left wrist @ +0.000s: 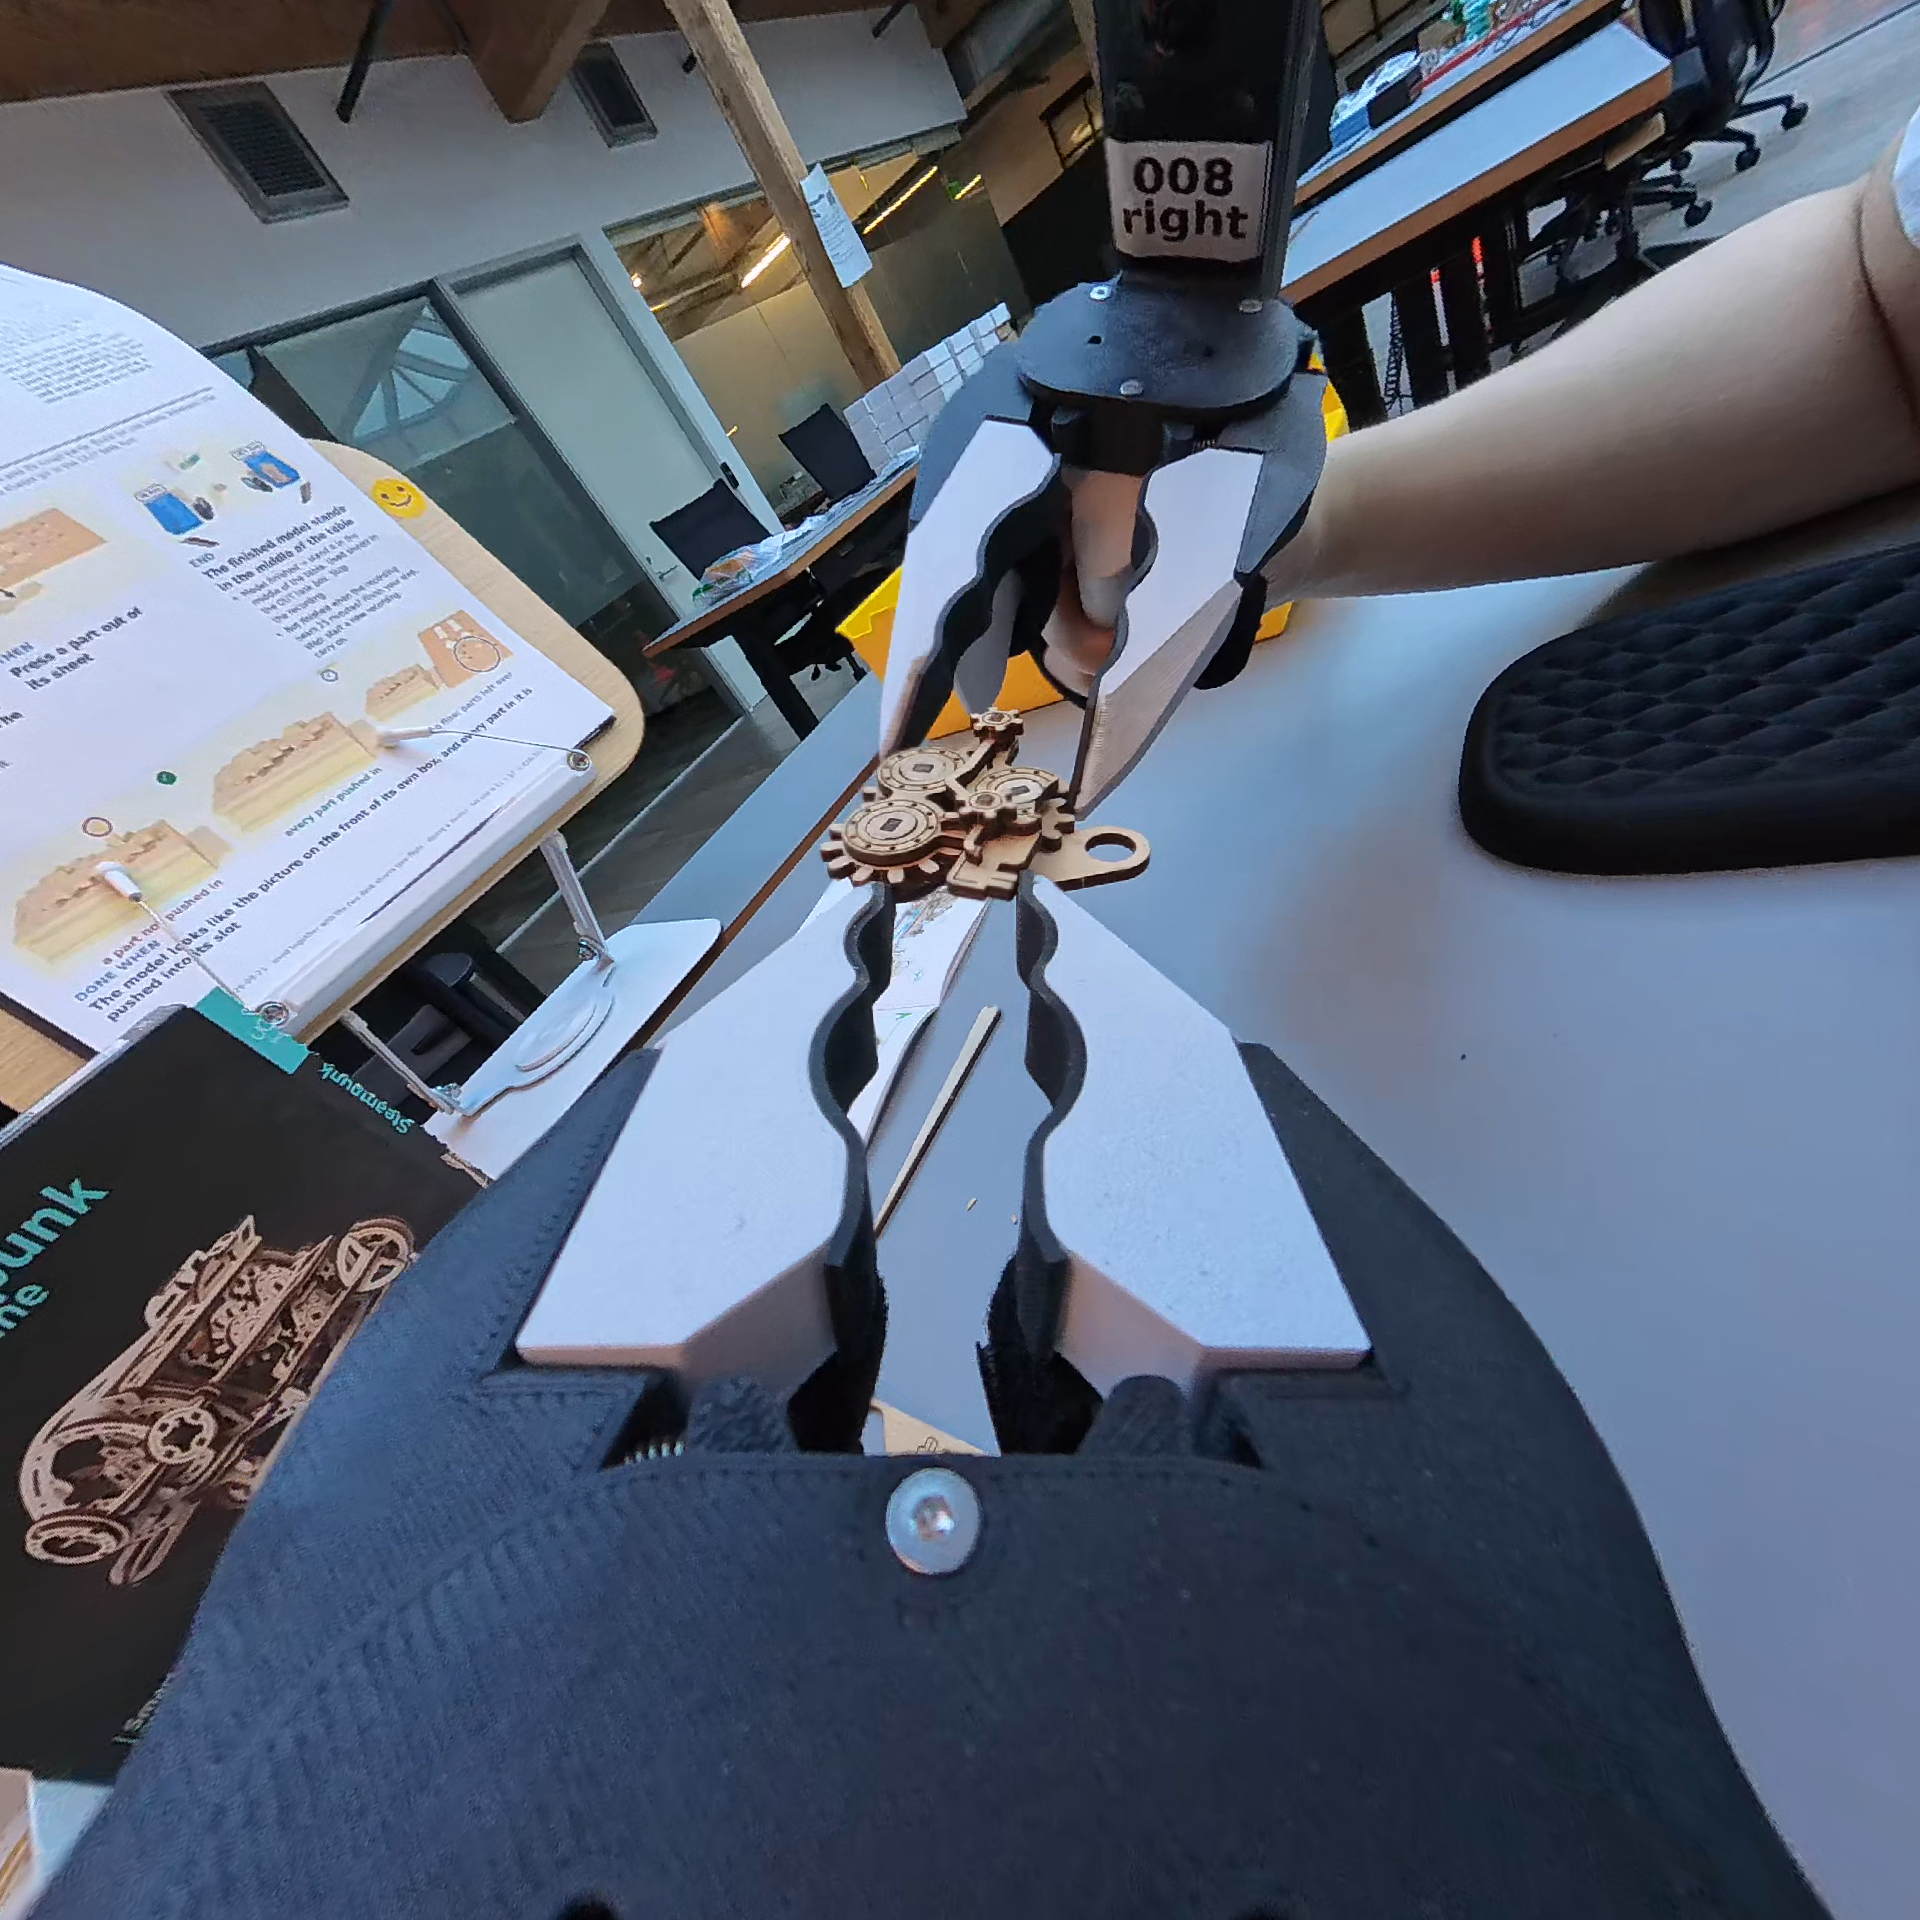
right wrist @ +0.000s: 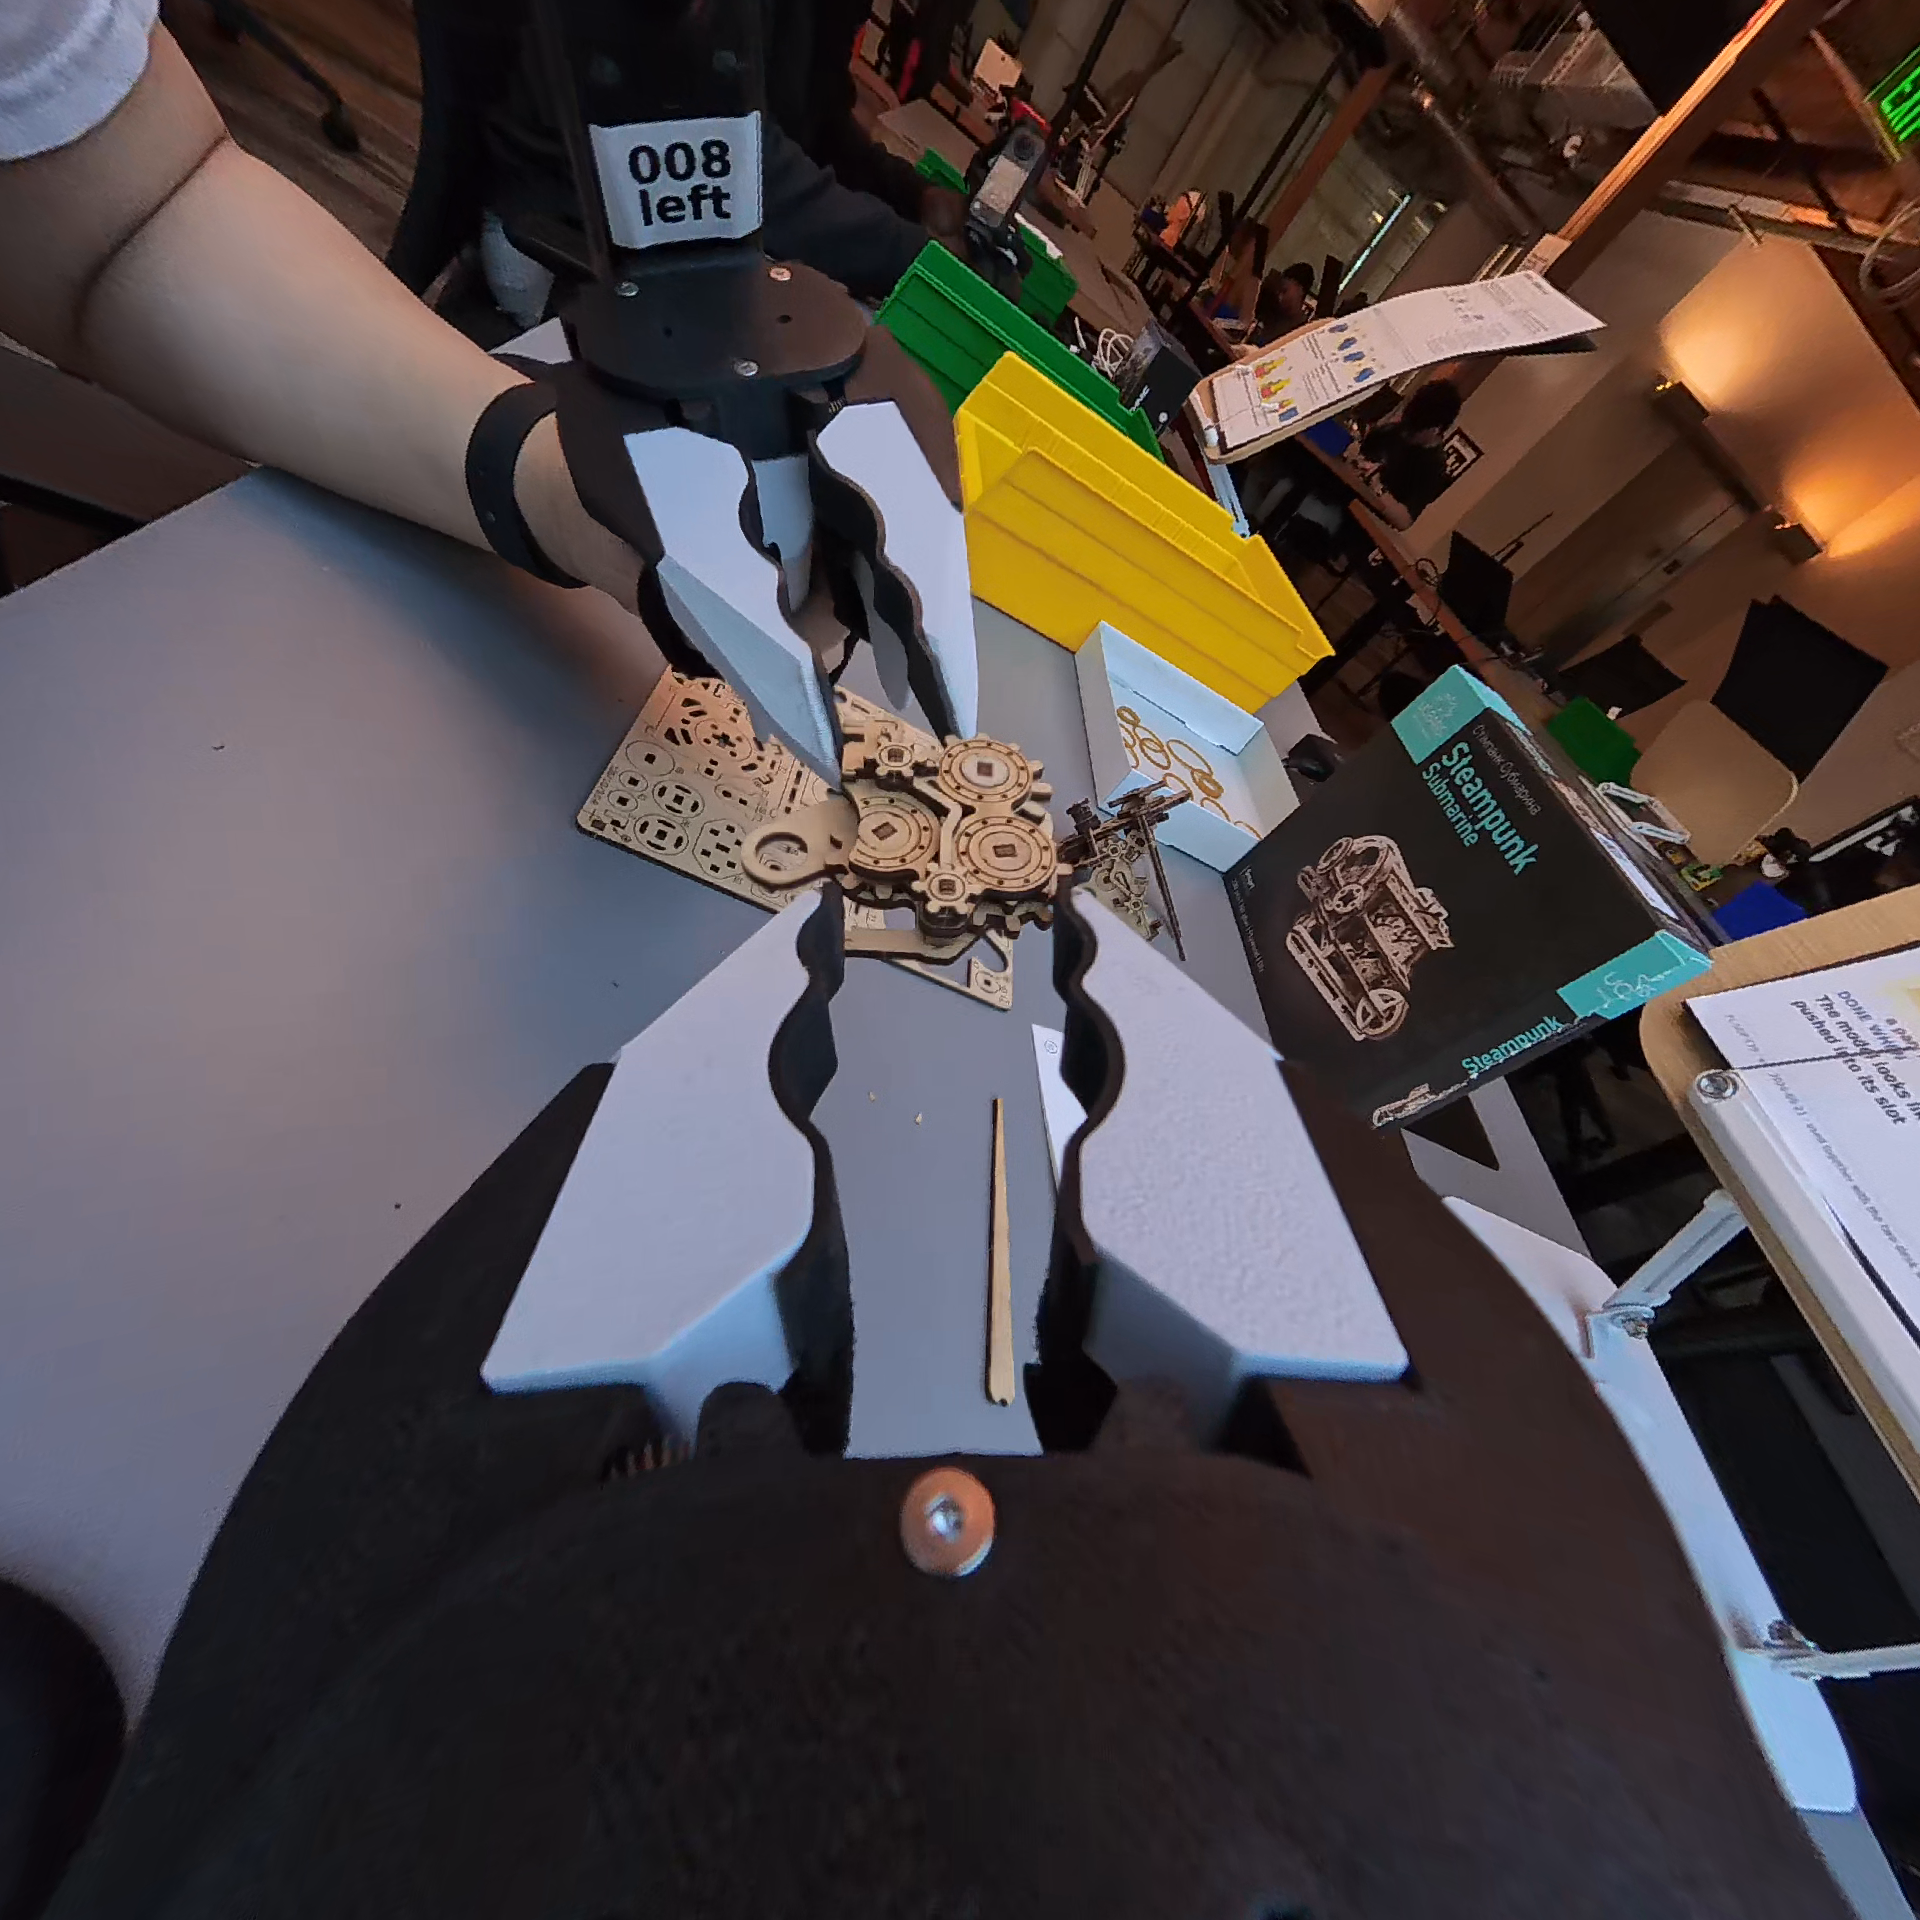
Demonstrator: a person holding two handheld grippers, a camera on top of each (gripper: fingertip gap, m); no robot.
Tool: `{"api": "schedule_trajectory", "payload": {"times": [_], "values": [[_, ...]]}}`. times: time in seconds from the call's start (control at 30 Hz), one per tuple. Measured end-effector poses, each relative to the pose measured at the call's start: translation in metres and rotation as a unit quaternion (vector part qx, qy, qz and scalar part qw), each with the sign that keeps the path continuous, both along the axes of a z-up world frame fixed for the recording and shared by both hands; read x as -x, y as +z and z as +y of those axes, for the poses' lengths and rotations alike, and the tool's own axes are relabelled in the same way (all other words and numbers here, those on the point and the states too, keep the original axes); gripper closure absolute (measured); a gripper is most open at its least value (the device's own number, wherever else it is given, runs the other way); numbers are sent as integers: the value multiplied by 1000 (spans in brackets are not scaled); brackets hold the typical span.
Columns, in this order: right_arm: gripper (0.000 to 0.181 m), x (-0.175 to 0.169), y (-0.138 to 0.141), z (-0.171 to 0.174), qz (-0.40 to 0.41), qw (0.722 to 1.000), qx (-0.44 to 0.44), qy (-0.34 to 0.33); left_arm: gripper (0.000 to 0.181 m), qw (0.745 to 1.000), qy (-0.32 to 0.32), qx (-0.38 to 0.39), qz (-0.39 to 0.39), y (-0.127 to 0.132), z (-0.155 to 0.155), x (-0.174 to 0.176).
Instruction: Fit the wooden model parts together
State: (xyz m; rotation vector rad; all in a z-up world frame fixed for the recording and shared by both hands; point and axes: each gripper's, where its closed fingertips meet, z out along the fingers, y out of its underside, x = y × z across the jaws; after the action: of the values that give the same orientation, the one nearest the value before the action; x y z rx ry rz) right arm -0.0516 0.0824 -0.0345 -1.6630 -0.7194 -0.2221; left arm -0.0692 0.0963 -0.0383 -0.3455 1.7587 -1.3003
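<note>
A wooden gear assembly (left wrist: 966, 821) with three toothed wheels and a ringed tab is held above the grey table (left wrist: 1455, 1143). My left gripper (left wrist: 956, 888) is shut on its near edge, and in the right wrist view it (right wrist: 896, 750) grips the far edge. My right gripper (right wrist: 945, 902) is shut on the assembly (right wrist: 940, 831), one finger on each side. In the left wrist view it (left wrist: 987, 774) comes down from above. A punched sheet of wooden parts (right wrist: 675, 800) lies under the assembly. A thin wooden stick (right wrist: 997, 1247) lies on the table.
A small dark sub-assembly (right wrist: 1127, 842) and a white box of rings (right wrist: 1174, 748) sit beside the black kit box (right wrist: 1455, 904). Yellow bins (right wrist: 1122, 551) stand behind. An instruction sheet on a stand (left wrist: 260, 727) is at the left. A black pad (left wrist: 1704, 707) lies at the right. Both grippers' tips are roughly 15 centimeters from the thin wooden stick (right wrist: 997, 1247). My left wrist view (left wrist: 943, 1098) looks at it from another angle.
</note>
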Motion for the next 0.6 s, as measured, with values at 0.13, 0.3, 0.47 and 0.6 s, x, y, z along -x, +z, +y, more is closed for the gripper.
{"api": "schedule_trajectory", "payload": {"times": [0.13,0.3,0.47,0.6], "values": [[143,0,0,0,-7,1000,-2,-1,160,1000,0,-1,-2,1,0,1],[161,-4,7,0,-5,1000,-23,-15,181,1000,-8,1,-14,5,-1,5],[160,-7,-1,2,-16,1000,-8,-20,181,999,3,-15,-31,3,0,3],[160,-8,2,2,-10,1000,-14,-25,181,1000,13,-8,-26,2,3,0]]}}
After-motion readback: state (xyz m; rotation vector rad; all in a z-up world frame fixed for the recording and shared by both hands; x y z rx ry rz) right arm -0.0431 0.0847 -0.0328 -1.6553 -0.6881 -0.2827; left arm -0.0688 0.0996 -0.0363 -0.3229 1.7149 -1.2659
